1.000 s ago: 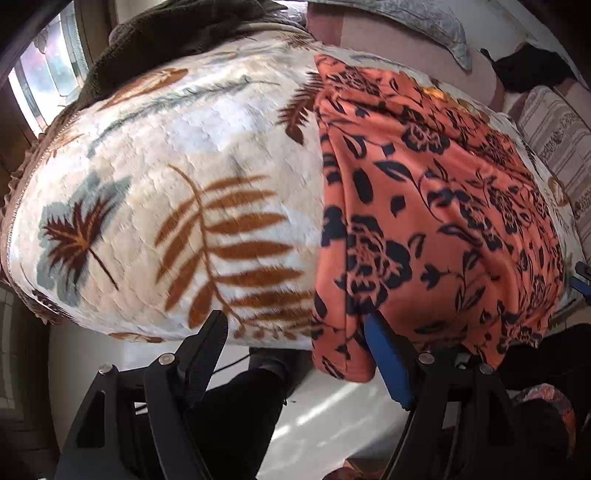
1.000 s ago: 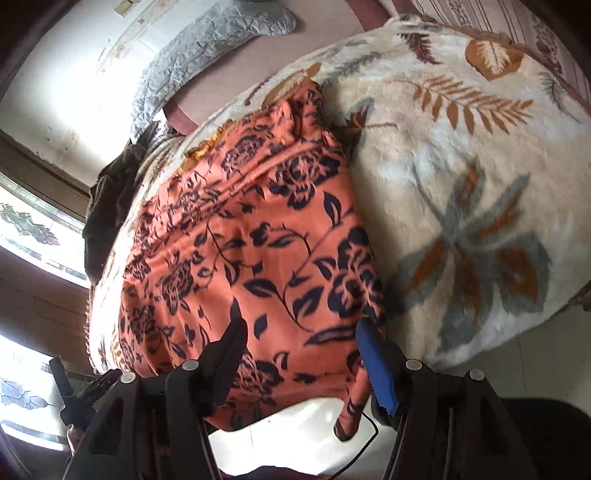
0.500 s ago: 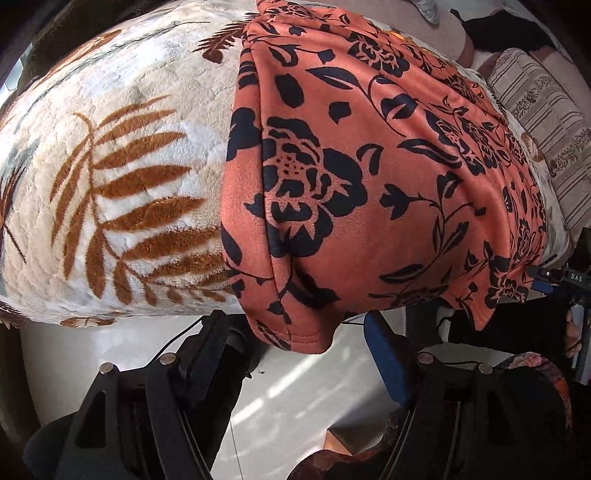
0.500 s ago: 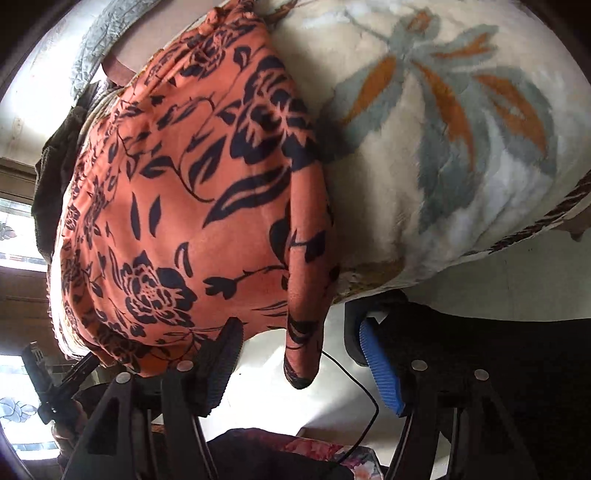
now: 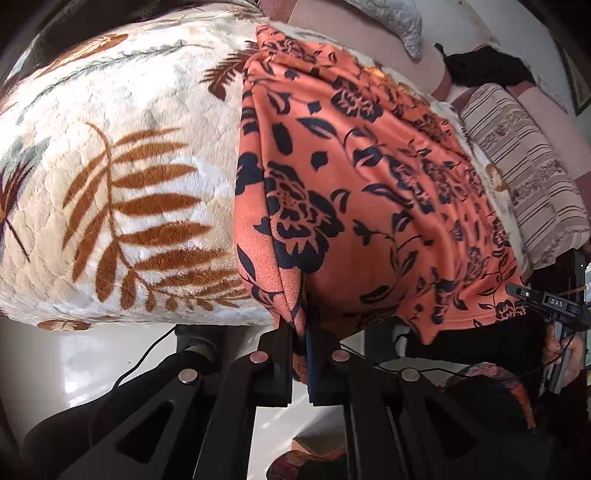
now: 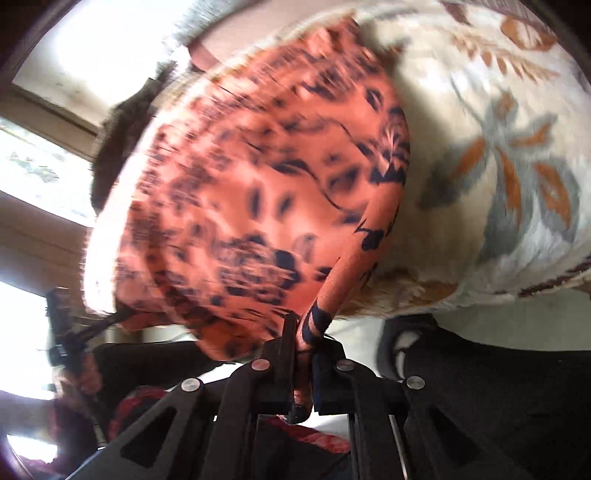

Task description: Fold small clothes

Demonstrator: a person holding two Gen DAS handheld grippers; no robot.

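1. Orange fabric printed with black flowers and leaves, a small garment [image 5: 369, 206], lies spread across a cream plush blanket with rust-brown fern leaves and grey-blue foliage [image 5: 122, 177]; the garment's near edge hangs over the blanket's front edge.
2. Left gripper [image 5: 300, 343], black with metal rivets: its fingers are pressed together and pinch the garment's near corner on the left side, where the cloth gathers into a narrow fold between the pads.
3. Right gripper [image 6: 303, 354], same build: its fingers are likewise pressed together, pinching a rolled strip of the orange garment [image 6: 258, 192] at the opposite near corner. A short end of the cloth sticks out below the pads. This view is blurred, so finer detail of the print cannot be told.
4. From the left wrist view the right gripper [image 5: 546, 302] shows at the far right edge of the garment, with the person's hand [image 5: 563, 354] below it.
5. Background: a grey quilted pillow [image 5: 402, 22] and a brown-striped cushion [image 5: 524, 170] lie beyond the blanket; a dark crumpled cloth [image 5: 484, 68] sits between them.
6. Below the blanket's edge, pale glossy floor [image 5: 77, 365] shows, crossed by a thin black cable [image 5: 144, 356].
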